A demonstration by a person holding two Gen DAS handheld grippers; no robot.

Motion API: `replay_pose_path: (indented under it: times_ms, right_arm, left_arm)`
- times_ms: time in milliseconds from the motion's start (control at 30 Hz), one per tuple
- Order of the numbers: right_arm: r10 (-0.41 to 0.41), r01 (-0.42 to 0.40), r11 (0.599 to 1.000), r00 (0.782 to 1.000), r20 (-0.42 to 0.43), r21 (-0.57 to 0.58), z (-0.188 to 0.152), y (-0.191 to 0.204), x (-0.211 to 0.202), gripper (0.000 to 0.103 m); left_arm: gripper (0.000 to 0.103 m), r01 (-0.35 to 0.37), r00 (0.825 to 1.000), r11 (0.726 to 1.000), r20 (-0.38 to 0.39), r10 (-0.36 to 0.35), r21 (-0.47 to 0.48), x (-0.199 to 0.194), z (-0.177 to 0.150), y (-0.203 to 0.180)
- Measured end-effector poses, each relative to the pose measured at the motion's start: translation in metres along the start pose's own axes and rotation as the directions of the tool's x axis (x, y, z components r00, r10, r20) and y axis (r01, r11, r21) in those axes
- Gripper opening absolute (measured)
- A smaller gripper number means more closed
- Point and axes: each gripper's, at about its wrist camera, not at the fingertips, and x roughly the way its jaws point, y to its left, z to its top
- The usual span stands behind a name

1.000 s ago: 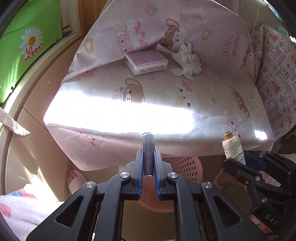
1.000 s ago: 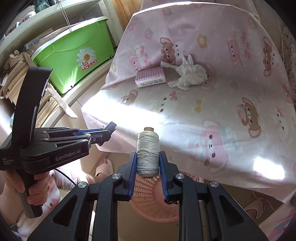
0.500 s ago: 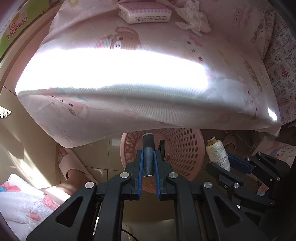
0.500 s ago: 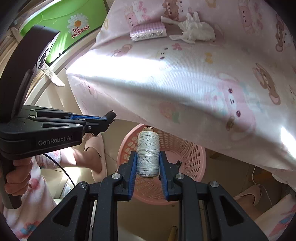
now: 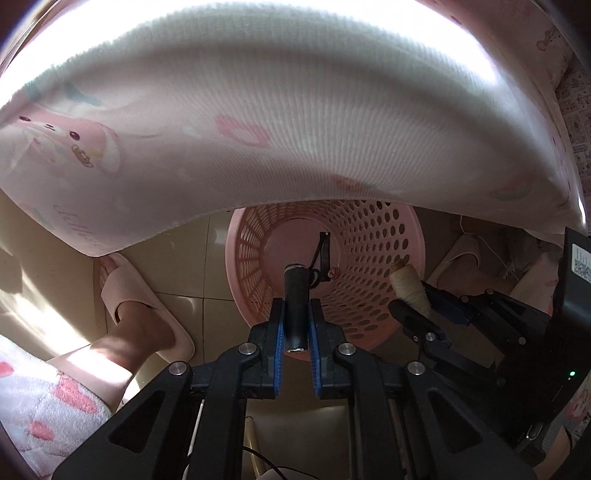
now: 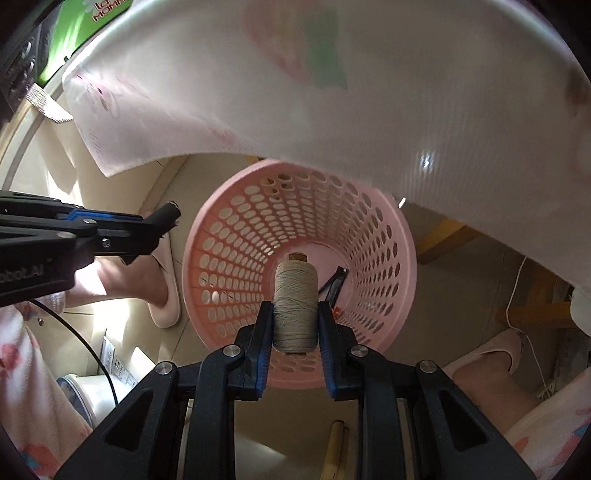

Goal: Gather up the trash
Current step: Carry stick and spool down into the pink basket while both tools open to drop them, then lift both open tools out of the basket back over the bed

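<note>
A pink perforated basket point(image 5: 373, 258) point(image 6: 236, 258) stands on the tiled floor, half under the hanging pink cloth. My left gripper point(image 5: 295, 314) is shut on a small dark cylinder point(image 5: 294, 299) and points down over the basket's near rim. My right gripper point(image 6: 295, 314) is shut on a spool of pale thread point(image 6: 295, 301) above the basket's mouth; in the left wrist view the spool point(image 5: 408, 286) shows at the right. A black clip-like object point(image 6: 334, 286) point(image 5: 323, 254) lies on the basket's bottom.
The pink printed cloth point(image 5: 295, 110) drapes over the table edge just above the basket. A person's feet in pink slippers point(image 5: 136, 291) point(image 6: 166, 295) stand on both sides of the basket. A green box point(image 6: 74, 33) sits at upper left.
Both grippers have sunk and tipped downward, from facing the tabletop to looking into the basket. The tissue and the pink packet on the table have passed out of view. Both grips are unchanged.
</note>
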Motion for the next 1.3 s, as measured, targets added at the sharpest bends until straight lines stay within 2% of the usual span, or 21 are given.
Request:
replay_pose_path:
  times_ms: [100,267,400,500,600,700,733,800,833,967,1100,1300]
  right_arm:
    - [0.016,-0.014,1.0,0.997,-0.078,0.028,-0.004,-0.006,0.024,0.025]
    - [0.071,-0.05,0.992,0.98,-0.187,0.113,-0.012,-0.022,0.056,0.025]
    - [0.057,-0.03,0.991,0.976,-0.212,0.128,-0.014,-0.026,0.068,0.025]
    - [0.052,-0.024,0.991,0.975,-0.217,0.131,-0.016,-0.027,0.071,0.025]
    - [0.059,-0.028,0.99,0.973,-0.223,0.14,-0.017,-0.028,0.073,0.025]
    - [0.056,-0.022,0.988,0.973,-0.225,0.153,-0.016,-0.03,0.073,0.026]
    - [0.054,-0.018,0.987,0.973,-0.223,0.161,-0.016,-0.031,0.073,0.029]
    - [0.048,-0.012,0.984,0.979,-0.2,0.179,-0.016,-0.033,0.071,0.044]
    - [0.037,-0.003,0.983,0.982,-0.185,0.182,-0.016,-0.033,0.068,0.055]
    - [-0.006,0.03,0.988,0.988,-0.153,0.154,-0.013,-0.031,0.059,0.056]
    - [-0.046,0.062,0.988,0.992,-0.117,0.138,-0.01,-0.026,0.047,0.056]
    - [-0.125,0.122,0.99,0.991,0.037,0.076,-0.004,-0.012,0.005,0.056]
  left_arm:
    - [0.012,-0.04,0.998,0.999,-0.038,0.04,-0.006,0.02,0.001,0.003]
    - [0.012,-0.013,0.993,0.998,-0.121,0.006,-0.058,0.05,0.002,0.013]
    - [0.012,-0.023,0.988,0.997,-0.153,0.01,-0.079,0.064,-0.001,0.015]
    - [0.013,0.014,0.984,0.993,-0.175,-0.035,-0.118,0.069,-0.004,0.02]
    - [0.02,-0.003,0.985,0.993,-0.172,-0.018,-0.121,0.071,-0.004,0.021]
    - [0.042,-0.021,0.985,0.992,-0.17,-0.001,-0.125,0.068,-0.003,0.019]
    - [0.049,-0.035,0.985,0.991,-0.17,0.013,-0.129,0.067,-0.004,0.02]
    - [0.05,-0.063,0.985,0.989,-0.169,0.039,-0.134,0.066,-0.004,0.022]
    - [0.05,-0.067,0.985,0.988,-0.166,0.043,-0.139,0.064,-0.004,0.023]
    - [0.061,-0.083,0.989,0.984,-0.131,0.063,-0.159,0.051,-0.002,0.03]
    - [0.065,-0.1,0.993,0.981,-0.074,0.089,-0.164,0.032,0.001,0.035]
    - [0.065,-0.107,0.994,0.981,0.018,0.111,-0.16,0.002,0.003,0.035]
